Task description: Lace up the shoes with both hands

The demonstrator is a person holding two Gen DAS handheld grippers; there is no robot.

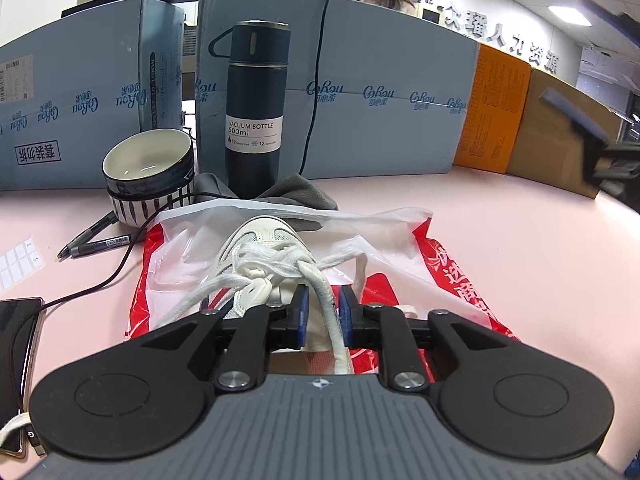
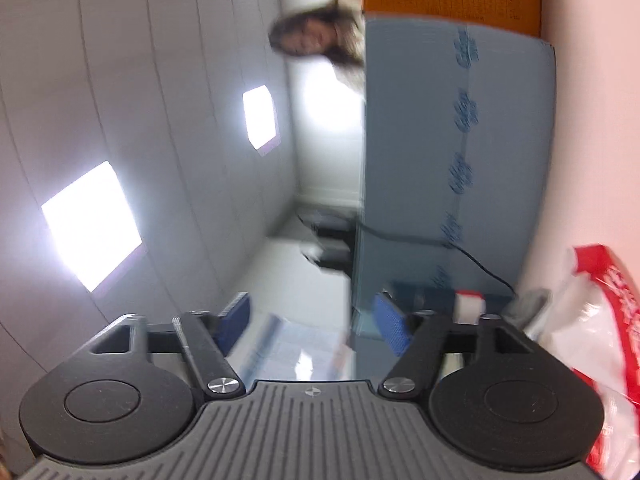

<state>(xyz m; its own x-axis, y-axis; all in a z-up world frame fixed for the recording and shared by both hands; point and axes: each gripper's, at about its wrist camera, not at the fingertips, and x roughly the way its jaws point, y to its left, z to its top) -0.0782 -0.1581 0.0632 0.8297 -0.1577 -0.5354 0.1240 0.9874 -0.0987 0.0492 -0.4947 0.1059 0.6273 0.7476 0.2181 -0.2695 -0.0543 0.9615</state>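
lace (image 1: pixel 326 300) between left gripper (image 1: pixel 323 304) pads, unpinched; right gripper (image 2: pixel 314 316) open, empty.

Left gripper (image 1: pixel 323 312): black linkage arms, silver screws, blue pads. Right gripper (image 2: pixel 314 322) matches it. Both have ribbed grey bodies.

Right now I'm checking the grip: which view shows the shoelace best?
The left wrist view: the shoelace runs between the left gripper's fingers. The right wrist view is tilted, blurred and shows no lace.
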